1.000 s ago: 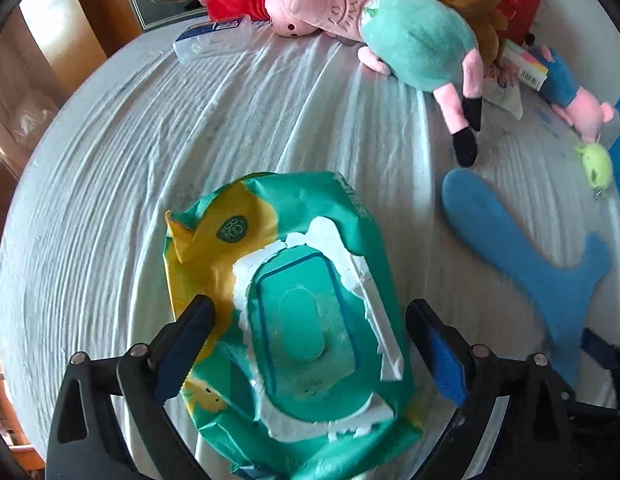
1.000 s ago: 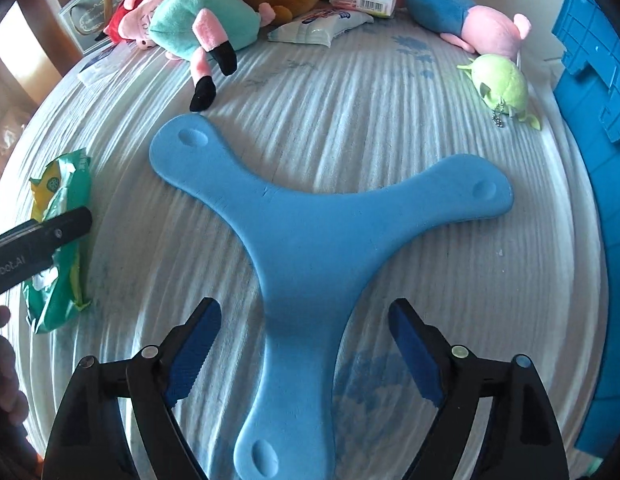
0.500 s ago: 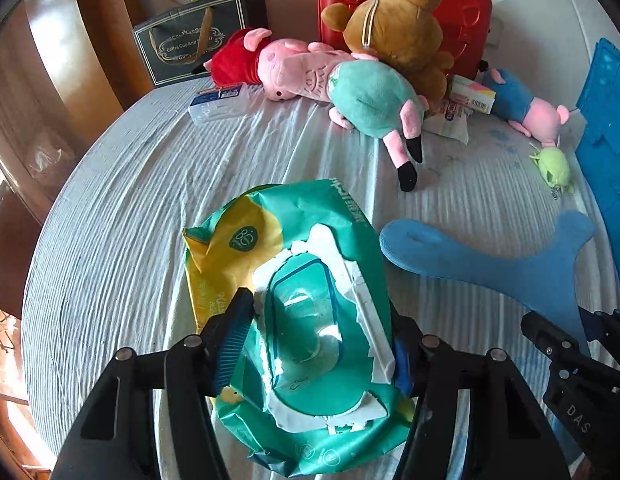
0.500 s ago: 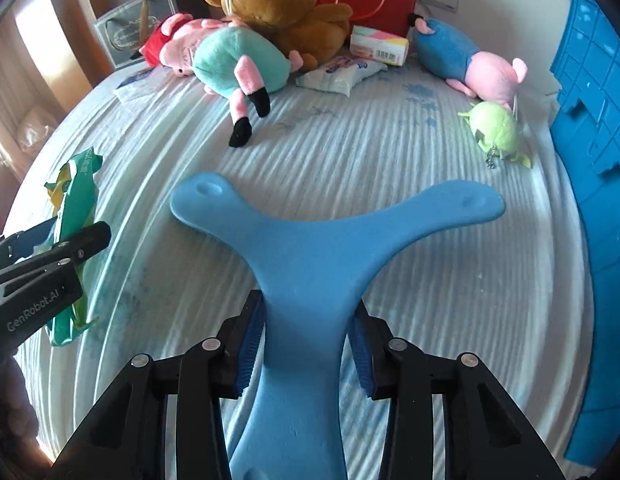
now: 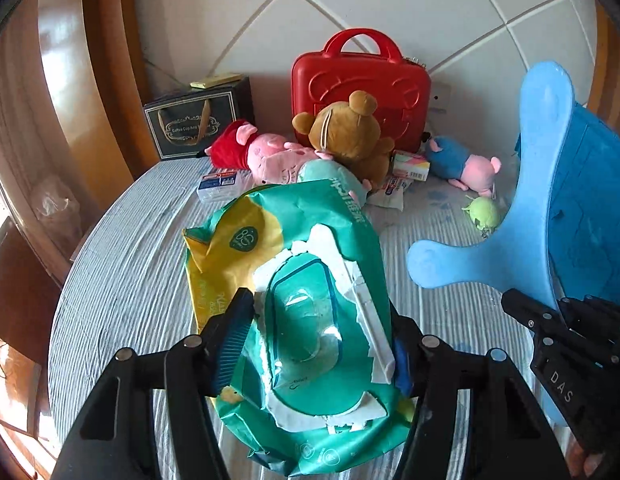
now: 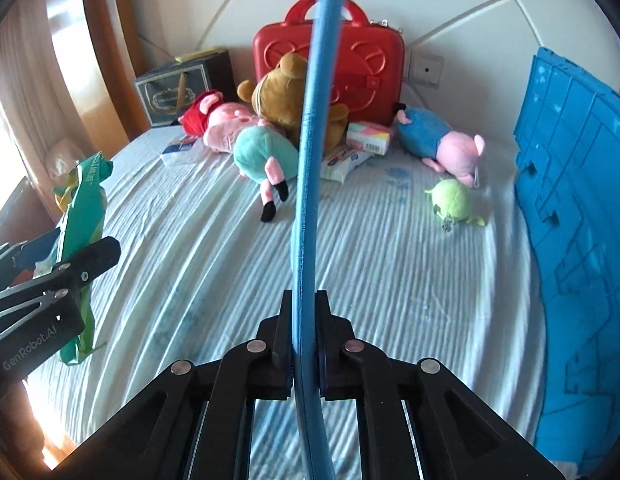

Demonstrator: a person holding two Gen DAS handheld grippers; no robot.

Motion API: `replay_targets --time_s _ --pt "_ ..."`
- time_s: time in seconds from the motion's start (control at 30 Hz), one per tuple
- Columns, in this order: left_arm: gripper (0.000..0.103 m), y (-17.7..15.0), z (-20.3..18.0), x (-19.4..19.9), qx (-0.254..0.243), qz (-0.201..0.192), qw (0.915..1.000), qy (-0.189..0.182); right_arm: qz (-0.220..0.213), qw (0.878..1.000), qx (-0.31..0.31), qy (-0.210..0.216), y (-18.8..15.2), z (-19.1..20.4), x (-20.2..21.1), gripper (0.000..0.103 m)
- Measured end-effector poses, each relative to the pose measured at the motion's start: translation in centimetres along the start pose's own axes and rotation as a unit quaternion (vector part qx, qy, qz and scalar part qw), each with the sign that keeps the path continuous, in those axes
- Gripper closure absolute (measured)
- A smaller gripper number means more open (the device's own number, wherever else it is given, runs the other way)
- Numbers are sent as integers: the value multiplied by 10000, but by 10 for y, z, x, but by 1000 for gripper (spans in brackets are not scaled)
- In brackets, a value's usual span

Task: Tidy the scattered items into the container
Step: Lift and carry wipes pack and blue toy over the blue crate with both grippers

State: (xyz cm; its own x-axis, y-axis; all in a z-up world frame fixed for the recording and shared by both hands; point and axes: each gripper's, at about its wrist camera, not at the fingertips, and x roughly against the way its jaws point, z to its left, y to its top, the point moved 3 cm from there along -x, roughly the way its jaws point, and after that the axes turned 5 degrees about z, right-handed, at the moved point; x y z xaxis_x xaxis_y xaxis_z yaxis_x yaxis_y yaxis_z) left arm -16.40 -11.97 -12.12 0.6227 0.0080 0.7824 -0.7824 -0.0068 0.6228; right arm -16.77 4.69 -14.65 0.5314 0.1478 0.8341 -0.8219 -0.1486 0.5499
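Left claw (image 5: 317, 344) is clamped on the green-and-yellow wet wipes pack (image 5: 298, 280), its blue pads pressing in from both sides and the crinkled pack held up clear of the striped bed sheet (image 5: 130, 264). Over in the right wrist view that same pack hangs at the left edge, gripped by the black left tool.

Right claw (image 6: 304, 344) is squeezed narrow on the blue three-armed foam boomerang (image 6: 310, 160), seen edge-on here as a thin blue band running straight up the middle of the picture. From the left wrist camera the boomerang shows its flat face, one arm pointing up and another toward the left, lifted above the sheet, with the black right tool below it.

The blue plastic crate (image 6: 577, 208) stands at the right side of the bed, and the boomerang overlaps it in the left view.

Still lying on the sheet by the wall: a brown teddy bear (image 5: 349, 136), a pink pig plush in red (image 5: 254, 152), a teal-dressed plush (image 6: 258, 152), a pig plush in blue (image 6: 441, 140), a small green plush (image 6: 453, 200), a tissue packet (image 6: 341, 164) and a small colourful box (image 6: 367, 136). A red hard case (image 5: 357, 80) and a dark gift bag (image 5: 194, 120) stand behind them.
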Motion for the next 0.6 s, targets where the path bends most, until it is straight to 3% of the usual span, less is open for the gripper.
replay_targets --time_s 0.3,0.6 --pt "44 19 -33 67 -479 -693 9944 -640 -905 9941 -293 -526 7 -8 104 95" --pt "44 49 -140 143 -1156 -1489 9720 -1402 -1809 9721 -910 -1186 4 -85 218 95"
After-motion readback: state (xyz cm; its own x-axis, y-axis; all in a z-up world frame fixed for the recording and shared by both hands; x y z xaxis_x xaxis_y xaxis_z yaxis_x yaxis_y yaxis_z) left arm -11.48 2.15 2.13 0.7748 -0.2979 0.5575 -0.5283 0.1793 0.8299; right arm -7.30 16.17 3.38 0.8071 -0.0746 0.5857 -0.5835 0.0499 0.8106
